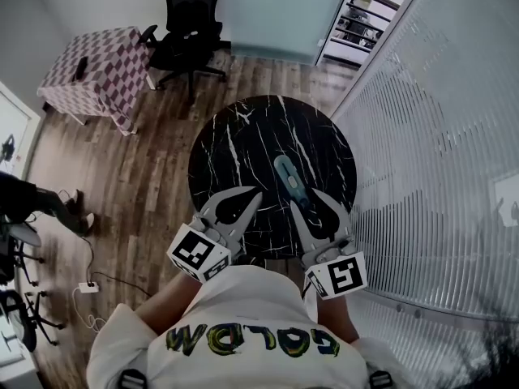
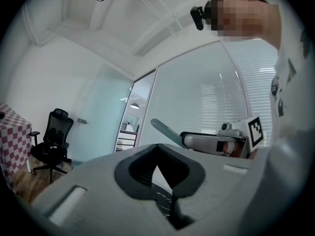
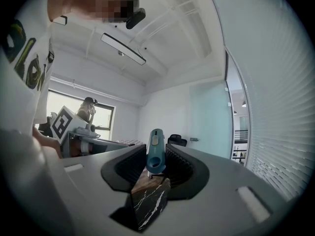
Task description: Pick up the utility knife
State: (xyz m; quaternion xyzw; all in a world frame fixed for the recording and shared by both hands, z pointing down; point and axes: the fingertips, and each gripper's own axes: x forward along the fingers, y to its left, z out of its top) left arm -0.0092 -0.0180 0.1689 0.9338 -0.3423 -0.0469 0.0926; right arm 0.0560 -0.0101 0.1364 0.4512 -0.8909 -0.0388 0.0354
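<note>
The teal utility knife sticks out forward from my right gripper, above the round black marble table. In the right gripper view the knife stands between the ribbed pads, which press on both its sides; my right gripper is shut on it. From the left gripper view the knife juts out of the right gripper in the air. My left gripper hovers beside it over the table's near edge, jaws together with nothing between them; its tips meet.
A black office chair and a checkered table stand beyond the marble table on the wood floor. A glass wall with blinds runs along the right. Cables and a power strip lie at the left. A person stands far back.
</note>
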